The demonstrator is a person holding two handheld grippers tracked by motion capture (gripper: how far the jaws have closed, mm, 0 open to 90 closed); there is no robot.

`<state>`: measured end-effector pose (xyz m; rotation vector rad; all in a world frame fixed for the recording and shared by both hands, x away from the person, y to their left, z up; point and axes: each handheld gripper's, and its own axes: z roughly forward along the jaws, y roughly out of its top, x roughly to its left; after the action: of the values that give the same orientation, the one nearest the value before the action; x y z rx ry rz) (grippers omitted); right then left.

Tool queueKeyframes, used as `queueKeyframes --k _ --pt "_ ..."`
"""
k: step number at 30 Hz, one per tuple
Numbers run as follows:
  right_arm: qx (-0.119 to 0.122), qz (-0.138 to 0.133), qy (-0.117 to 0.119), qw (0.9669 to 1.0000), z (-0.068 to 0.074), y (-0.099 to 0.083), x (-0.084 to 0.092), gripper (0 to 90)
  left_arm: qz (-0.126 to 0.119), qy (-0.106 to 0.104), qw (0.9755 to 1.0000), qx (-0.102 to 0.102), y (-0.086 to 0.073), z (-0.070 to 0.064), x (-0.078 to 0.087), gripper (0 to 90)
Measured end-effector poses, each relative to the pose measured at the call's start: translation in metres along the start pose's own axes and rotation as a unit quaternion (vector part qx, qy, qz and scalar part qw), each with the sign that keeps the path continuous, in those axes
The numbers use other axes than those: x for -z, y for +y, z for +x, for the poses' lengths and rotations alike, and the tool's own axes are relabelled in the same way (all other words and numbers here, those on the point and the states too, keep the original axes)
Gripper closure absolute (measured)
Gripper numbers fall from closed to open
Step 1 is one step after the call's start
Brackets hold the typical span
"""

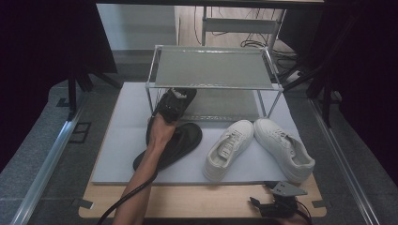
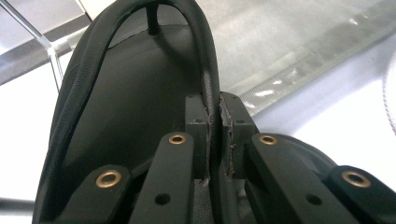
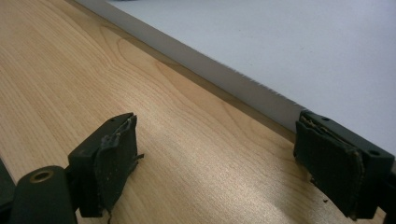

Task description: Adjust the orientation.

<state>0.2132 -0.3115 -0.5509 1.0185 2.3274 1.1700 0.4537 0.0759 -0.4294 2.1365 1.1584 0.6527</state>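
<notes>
My left gripper (image 1: 177, 102) (image 2: 214, 105) is shut on the strap (image 2: 206, 60) of a black slipper (image 2: 130, 102). I hold it lifted at the front left of the wire rack (image 1: 211, 86), its toe toward the lower shelf. On the grey mat (image 1: 119, 136), under the person's hand, lies a second black slipper (image 1: 185, 139). Low at the right, my right gripper (image 1: 264, 202) (image 3: 215, 149) rests over the wooden table edge (image 3: 70, 70), open, with nothing between its pads.
Two white sneakers (image 1: 230, 147) (image 1: 285, 149) lie side by side on the mat, right of the slippers and in front of the rack. The rack's top shelf (image 1: 211, 68) is bare. The left gripper's cable (image 1: 126, 197) trails off the table's front edge.
</notes>
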Motion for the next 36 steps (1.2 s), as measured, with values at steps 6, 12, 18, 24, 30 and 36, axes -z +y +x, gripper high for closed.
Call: queueKeyframes --k 6,12,18,24,30,36 --pt "-0.001 0.0 0.001 1.0 0.0 0.0 0.0 13.5 -0.002 0.008 1.0 -0.001 0.003 0.003 -0.012 83.3" --pt "-0.001 0.0 0.0 1.0 0.0 0.0 0.0 13.5 -0.002 0.012 0.9999 0.0 0.003 0.008 -0.024 83.3" --pt "0.0 -0.001 0.001 1.0 0.0 0.0 0.0 13.5 0.001 0.015 0.9999 0.007 0.003 0.011 -0.037 83.3" --pt "0.0 -0.001 0.001 1.0 0.0 0.0 0.0 13.5 -0.012 0.017 0.9998 0.003 0.005 0.009 -0.041 83.3" --pt "0.0 -0.001 0.001 1.0 0.0 0.0 0.0 13.4 -0.002 0.016 0.9998 -0.014 0.001 0.0 -0.047 82.9" --pt "0.0 -0.001 0.001 1.0 0.0 0.0 0.0 13.4 0.0 0.018 0.9997 -0.016 0.001 0.0 -0.048 82.5"
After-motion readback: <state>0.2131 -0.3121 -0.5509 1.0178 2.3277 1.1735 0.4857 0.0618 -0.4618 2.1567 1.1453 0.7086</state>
